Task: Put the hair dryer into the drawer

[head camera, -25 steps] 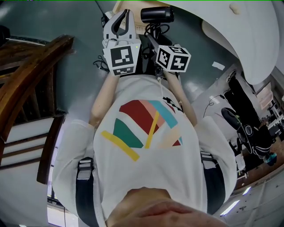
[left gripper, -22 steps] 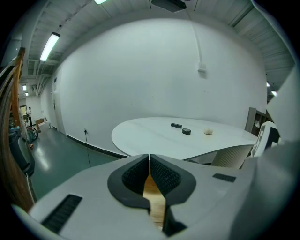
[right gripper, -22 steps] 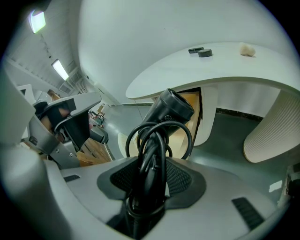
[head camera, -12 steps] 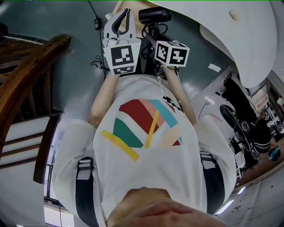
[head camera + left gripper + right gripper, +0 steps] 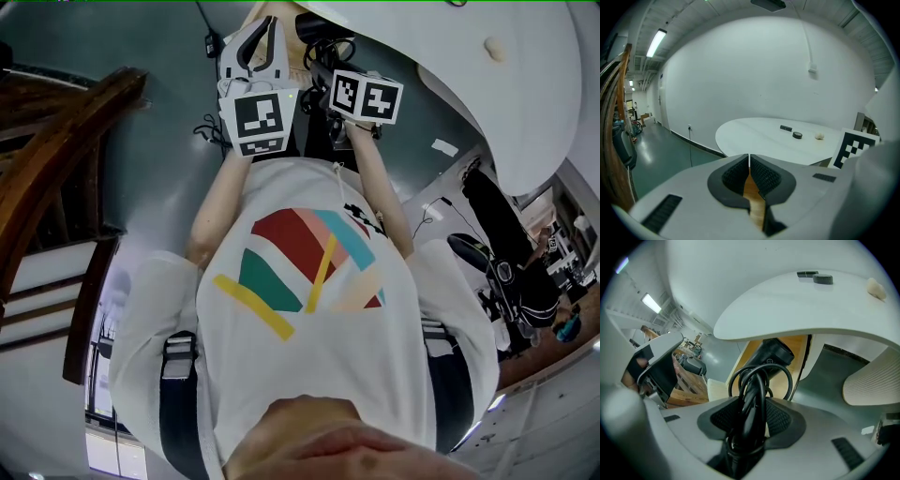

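Observation:
The black hair dryer point(image 5: 772, 352), its cord coiled in loops, hangs in front of my right gripper point(image 5: 752, 417), which is shut on the cord and handle. The dryer's body points at a light wooden drawer opening point(image 5: 799, 350) under the white table top. In the head view the hair dryer point(image 5: 319, 28) lies at the top edge, just beyond the right gripper's marker cube point(image 5: 366, 97). My left gripper point(image 5: 749, 161) is shut with nothing in it. It is raised beside the right one, and its white fingers point(image 5: 251, 42) show in the head view.
The round white table point(image 5: 754, 140) carries a black bar point(image 5: 786, 127), a black ring point(image 5: 797, 135) and a pale lump point(image 5: 819, 136). A white slatted chair point(image 5: 872, 380) stands at the right. A wooden railing point(image 5: 56, 159) runs at the left, and black equipment point(image 5: 506, 272) stands at the right.
Both grippers have moved toward the top of the head view, the right one farther. The hair dryer has gone with it up to the frame's edge.

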A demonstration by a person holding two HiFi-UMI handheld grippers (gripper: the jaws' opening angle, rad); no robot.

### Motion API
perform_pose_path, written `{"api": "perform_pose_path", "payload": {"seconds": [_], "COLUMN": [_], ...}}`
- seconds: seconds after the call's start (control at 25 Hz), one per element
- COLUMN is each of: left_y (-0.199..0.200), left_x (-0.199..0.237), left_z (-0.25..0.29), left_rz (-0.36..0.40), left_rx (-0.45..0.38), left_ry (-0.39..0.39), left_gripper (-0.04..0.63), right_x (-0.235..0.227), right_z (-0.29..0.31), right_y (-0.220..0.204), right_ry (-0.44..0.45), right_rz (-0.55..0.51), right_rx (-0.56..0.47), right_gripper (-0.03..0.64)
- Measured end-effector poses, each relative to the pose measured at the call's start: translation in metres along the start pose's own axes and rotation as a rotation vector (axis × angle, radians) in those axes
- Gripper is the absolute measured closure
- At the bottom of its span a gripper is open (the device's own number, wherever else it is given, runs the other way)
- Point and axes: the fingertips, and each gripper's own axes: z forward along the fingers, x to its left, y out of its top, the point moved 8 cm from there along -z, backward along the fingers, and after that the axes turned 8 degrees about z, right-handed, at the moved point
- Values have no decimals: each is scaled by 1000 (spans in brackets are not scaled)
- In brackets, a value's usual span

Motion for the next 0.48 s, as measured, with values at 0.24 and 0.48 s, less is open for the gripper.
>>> {"api": "perform_pose_path", "payload": {"seconds": [0.24, 0.48], "left_y": [2, 8], "left_x": [10, 18], "left_z": [17, 33], "left_rz": [-16, -25], "left_rx": [17, 25], "left_ry": [22, 48], "left_gripper": [578, 578], "right_x": [-3, -5], "right_z": [12, 26], "right_y": [28, 46], "right_ry": [-13, -7], "right_rz": [-12, -4], "right_rx": [7, 29], "right_gripper": [440, 440]}}
